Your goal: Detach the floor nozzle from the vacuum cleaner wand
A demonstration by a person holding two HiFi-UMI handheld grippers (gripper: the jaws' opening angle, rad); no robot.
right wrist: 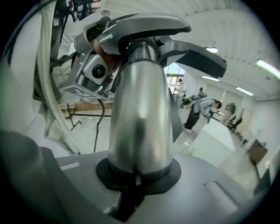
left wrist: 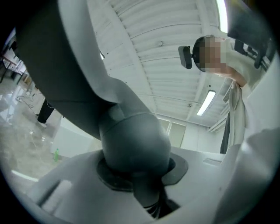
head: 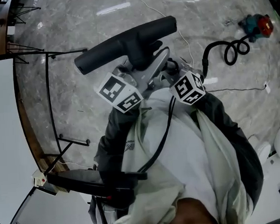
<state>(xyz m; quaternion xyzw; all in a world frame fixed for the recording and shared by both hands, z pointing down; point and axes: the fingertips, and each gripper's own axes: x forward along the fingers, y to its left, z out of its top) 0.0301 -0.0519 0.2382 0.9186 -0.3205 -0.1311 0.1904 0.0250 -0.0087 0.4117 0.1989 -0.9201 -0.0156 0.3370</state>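
The dark floor nozzle [head: 126,41] is lifted in front of me, lying crosswise at the top of the head view. My left gripper [head: 138,70] is shut on its grey swivel neck [left wrist: 131,140], which fills the left gripper view between the jaws of the left gripper [left wrist: 140,177]. The silver wand [right wrist: 140,118] runs up from my right gripper [right wrist: 138,175], which is shut on it, to the nozzle [right wrist: 144,26]. In the head view the right gripper [head: 169,72] sits just right of the left one, and its marker cube [head: 188,87] faces me.
A black wire frame [head: 49,91] and a white tabletop [head: 4,136] stand at the left. A black device [head: 87,181] lies at the lower left. On the marble floor at the far right are a coiled black hose [head: 231,49] and a red and teal tool [head: 256,24]. People [right wrist: 203,109] stand far off.
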